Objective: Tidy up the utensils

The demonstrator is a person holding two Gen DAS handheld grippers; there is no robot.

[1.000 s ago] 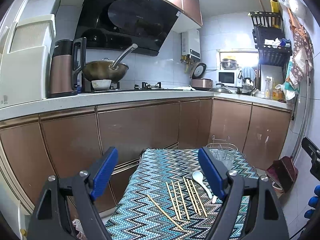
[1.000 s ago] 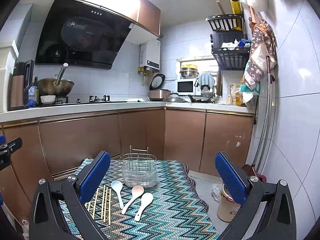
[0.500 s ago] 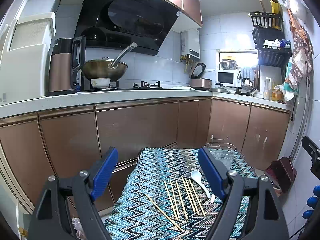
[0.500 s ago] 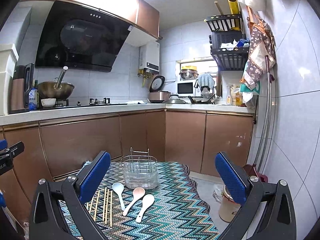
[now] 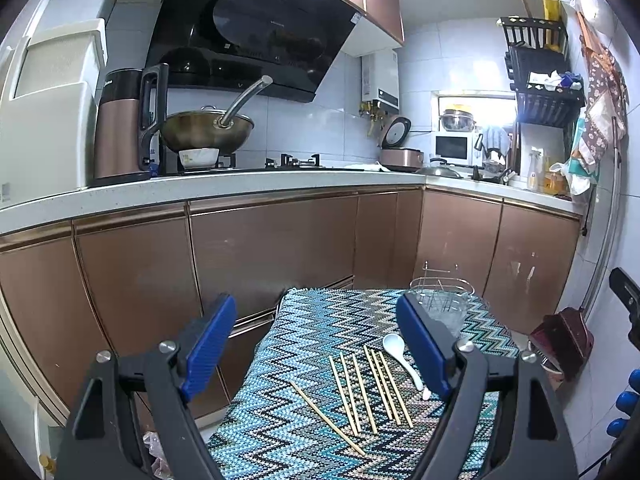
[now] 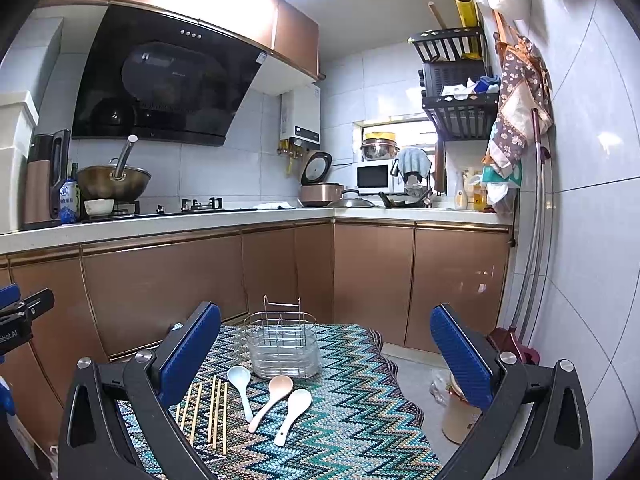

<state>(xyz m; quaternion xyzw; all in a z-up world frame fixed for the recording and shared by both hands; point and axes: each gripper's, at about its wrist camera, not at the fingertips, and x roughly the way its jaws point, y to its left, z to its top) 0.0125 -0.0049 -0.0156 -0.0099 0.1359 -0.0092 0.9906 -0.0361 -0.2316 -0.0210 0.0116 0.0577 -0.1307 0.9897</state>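
A small table with a zigzag cloth (image 6: 352,412) holds a wire utensil caddy (image 6: 283,347) at its far end. In front of the caddy lie three ceramic spoons: a pale blue one (image 6: 241,386), a pink one (image 6: 271,400) and a white one (image 6: 294,414). Several wooden chopsticks (image 6: 212,412) lie to their left; they also show in the left wrist view (image 5: 370,392), beside a spoon (image 5: 400,356) and the caddy (image 5: 442,302). My left gripper (image 5: 320,344) is open and empty above the chopsticks. My right gripper (image 6: 326,354) is open and empty above the table.
Brown kitchen cabinets (image 6: 160,280) and a white counter (image 6: 160,222) run behind the table and round the corner. A wok (image 6: 114,182) sits on the stove. A bin (image 6: 458,416) and a dustpan (image 5: 564,340) stand on the floor to the right. A tiled wall (image 6: 580,280) is close on the right.
Both views have shifted slightly, with the table sitting a little lower in frame. Both grippers stay open and nothing on the table has moved.
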